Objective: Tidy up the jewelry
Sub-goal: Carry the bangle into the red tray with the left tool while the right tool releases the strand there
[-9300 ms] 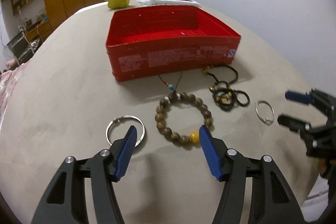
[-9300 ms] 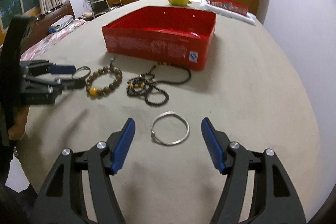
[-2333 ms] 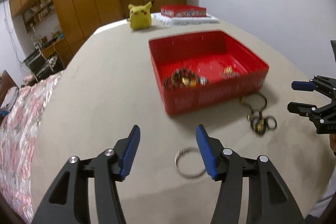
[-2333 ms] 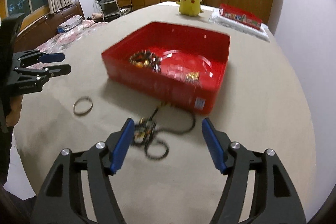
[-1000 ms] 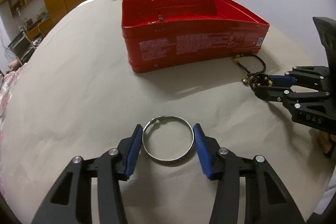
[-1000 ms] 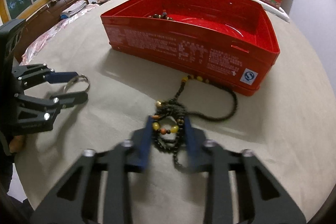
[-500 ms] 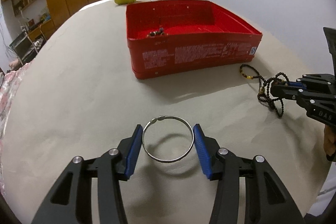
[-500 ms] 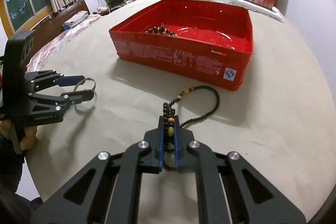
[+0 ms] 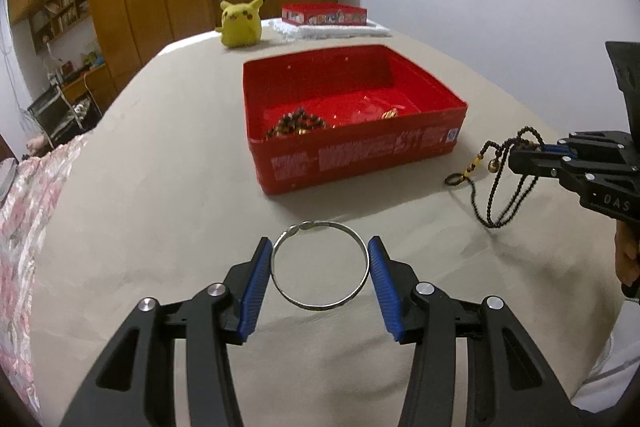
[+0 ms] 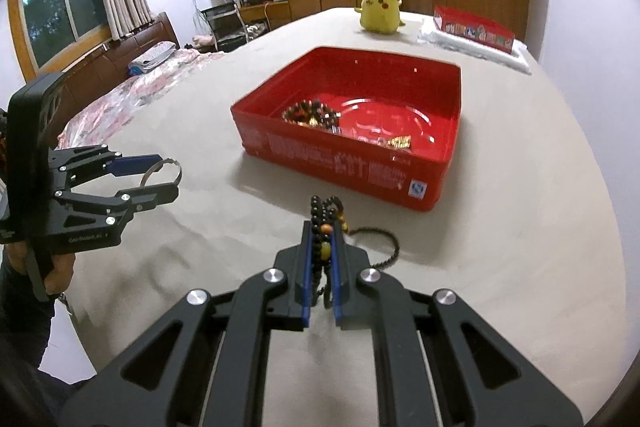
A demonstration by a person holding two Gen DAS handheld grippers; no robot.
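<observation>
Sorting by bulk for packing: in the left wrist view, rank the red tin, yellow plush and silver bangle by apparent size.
1. red tin
2. silver bangle and yellow plush: unsure, since the bangle sits near the camera in the left claw.

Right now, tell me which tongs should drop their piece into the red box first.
Probably the right tongs: shut on the beaded necklace, directly facing the red box. The left tongs grip the silver bangle farther back.

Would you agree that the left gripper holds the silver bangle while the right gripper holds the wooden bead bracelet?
Not quite: the right gripper holds the black bead necklace, as the right wrist view shows. The wooden bead bracelet lies in the red box. The left gripper does hold the silver bangle.
</observation>
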